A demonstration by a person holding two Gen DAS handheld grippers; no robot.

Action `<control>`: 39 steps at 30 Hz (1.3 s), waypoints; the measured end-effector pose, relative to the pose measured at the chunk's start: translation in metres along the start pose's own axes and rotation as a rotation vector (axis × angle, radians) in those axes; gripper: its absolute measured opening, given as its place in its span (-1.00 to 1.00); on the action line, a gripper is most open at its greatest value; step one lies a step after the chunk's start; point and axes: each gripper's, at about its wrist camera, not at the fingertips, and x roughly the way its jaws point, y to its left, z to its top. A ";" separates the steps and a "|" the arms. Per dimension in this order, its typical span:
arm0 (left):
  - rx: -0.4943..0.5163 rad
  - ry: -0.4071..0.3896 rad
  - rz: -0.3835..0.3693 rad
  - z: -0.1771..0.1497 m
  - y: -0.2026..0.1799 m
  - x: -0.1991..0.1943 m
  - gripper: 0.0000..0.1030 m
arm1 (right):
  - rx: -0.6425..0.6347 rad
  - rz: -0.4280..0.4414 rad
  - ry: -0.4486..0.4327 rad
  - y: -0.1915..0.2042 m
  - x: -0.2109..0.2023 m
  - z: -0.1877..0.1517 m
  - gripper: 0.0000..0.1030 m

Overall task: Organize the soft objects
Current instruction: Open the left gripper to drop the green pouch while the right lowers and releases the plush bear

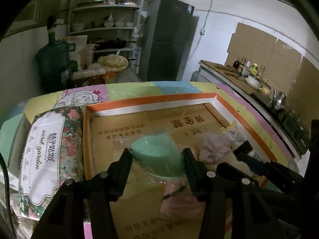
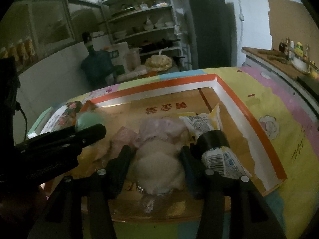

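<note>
A shallow cardboard box with an orange rim [image 1: 151,100] lies on the table. Inside it, my left gripper [image 1: 157,157] is shut on a green soft lump in clear wrap [image 1: 157,151], with both pads touching its sides. A pink soft piece [image 1: 179,201] lies below it. In the right wrist view, my right gripper [image 2: 156,157] stands open around a white fluffy plush [image 2: 157,165] that rests on the box floor [image 2: 169,103], with a lilac cloth [image 2: 157,127] behind it. A white and yellow packet with a black band [image 2: 213,139] lies by the right finger. The left gripper [image 2: 93,131] shows at the left.
A floral tissue pack [image 1: 47,149] lies left of the box on the colourful tablecloth [image 2: 279,119]. Behind the table stand a water jug [image 1: 53,59], shelves of dishes [image 1: 107,27] and a dark fridge [image 1: 169,39]. A counter with bottles [image 1: 249,69] runs along the right.
</note>
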 end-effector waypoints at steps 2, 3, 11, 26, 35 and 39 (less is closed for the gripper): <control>0.001 -0.008 0.003 -0.001 -0.002 -0.002 0.02 | 0.005 0.006 -0.003 -0.002 -0.002 -0.001 0.04; 0.002 -0.015 0.004 -0.001 -0.003 -0.003 0.04 | 0.007 0.008 -0.006 -0.002 -0.003 -0.002 0.05; -0.007 -0.068 -0.010 -0.002 -0.002 -0.017 0.57 | 0.033 0.015 -0.035 -0.008 -0.015 -0.004 0.08; 0.022 -0.167 -0.009 -0.004 -0.008 -0.053 0.58 | 0.055 0.016 -0.075 -0.004 -0.039 -0.011 0.08; 0.037 -0.218 0.024 -0.011 -0.006 -0.079 0.58 | 0.042 0.015 -0.102 0.010 -0.055 -0.013 0.25; 0.036 -0.239 0.045 -0.014 0.000 -0.091 0.58 | 0.039 0.022 -0.113 0.019 -0.060 -0.013 0.35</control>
